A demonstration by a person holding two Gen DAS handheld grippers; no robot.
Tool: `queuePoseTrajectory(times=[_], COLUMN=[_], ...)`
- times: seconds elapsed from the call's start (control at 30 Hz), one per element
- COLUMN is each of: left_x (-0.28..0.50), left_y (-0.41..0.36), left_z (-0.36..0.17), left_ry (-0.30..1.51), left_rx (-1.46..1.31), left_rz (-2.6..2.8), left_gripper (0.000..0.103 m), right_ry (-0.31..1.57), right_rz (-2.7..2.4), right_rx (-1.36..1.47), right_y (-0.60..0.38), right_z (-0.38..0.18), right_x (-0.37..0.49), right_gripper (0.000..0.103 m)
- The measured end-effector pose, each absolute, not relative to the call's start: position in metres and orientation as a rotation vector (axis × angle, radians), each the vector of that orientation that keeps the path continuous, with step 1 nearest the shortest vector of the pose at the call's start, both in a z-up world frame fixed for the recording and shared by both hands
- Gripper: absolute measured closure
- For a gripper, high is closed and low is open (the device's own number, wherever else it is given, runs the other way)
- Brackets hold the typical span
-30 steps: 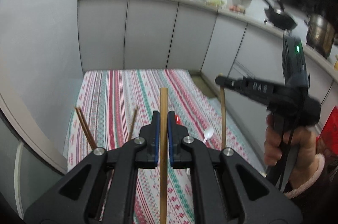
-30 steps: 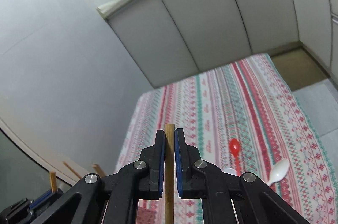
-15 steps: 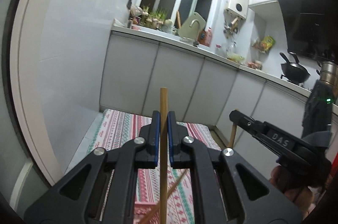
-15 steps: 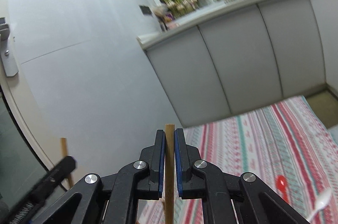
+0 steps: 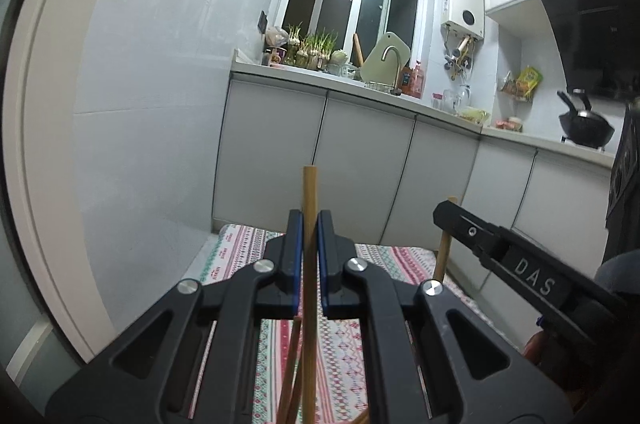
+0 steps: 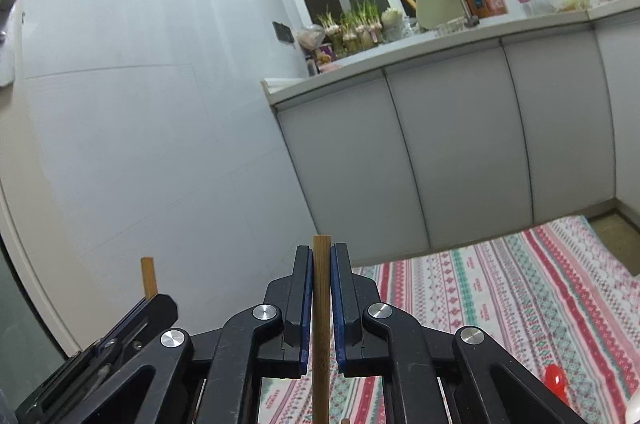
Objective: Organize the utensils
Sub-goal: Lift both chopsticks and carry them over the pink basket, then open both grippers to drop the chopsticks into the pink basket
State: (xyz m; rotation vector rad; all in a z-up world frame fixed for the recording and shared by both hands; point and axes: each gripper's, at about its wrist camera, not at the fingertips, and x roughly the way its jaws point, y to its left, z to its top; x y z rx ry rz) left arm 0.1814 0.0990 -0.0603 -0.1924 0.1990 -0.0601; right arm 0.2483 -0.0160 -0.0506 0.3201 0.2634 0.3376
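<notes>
Pointing almost level across the kitchen, the left gripper (image 5: 309, 256) has its 2 blue-padded fingers (image 5: 295, 256) pinched on a light bamboo chopstick (image 5: 309, 224) that stands upright between them, its blunt top clear above the fingertips. The right gripper (image 6: 321, 300) is posed the same way, its own blue-lined fingers (image 6: 306, 300) clamped on a second upright bamboo chopstick (image 6: 321, 288). Both tools ride side by side above a striped red, green and white patterned cloth (image 6: 500, 288); in the left wrist view the right gripper enters from the lower right, angled up toward the grey cabinet doors (image 5: 360, 160).

Lower ends of both held chopsticks run off the bottom edges. More thin brown sticks (image 5: 291, 372) slant under the left gripper, probably further chopsticks, largely hidden by its black frame. A shiny red spoon bowl (image 6: 555, 379) lies on the cloth at lower right, its handle out of sight behind the gripper body. The holding hand is barely visible.
</notes>
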Motion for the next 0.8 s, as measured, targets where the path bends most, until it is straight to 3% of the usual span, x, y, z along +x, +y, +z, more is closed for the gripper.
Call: queuePoseTrajectory(times=[0.8], left_x=[0.183], left_y=[0.107], left_z=[-0.067], left_ry=[0.257], left_rx=[-0.188], left_rz=[-0.065], left_gripper=[0.095], right_ry=[0.328], right_rz=[0.326], right_rx=[0.339], right_y=[-0.019], right_z=[-0.080], right_x=[0.251], right_gripper=[0.093])
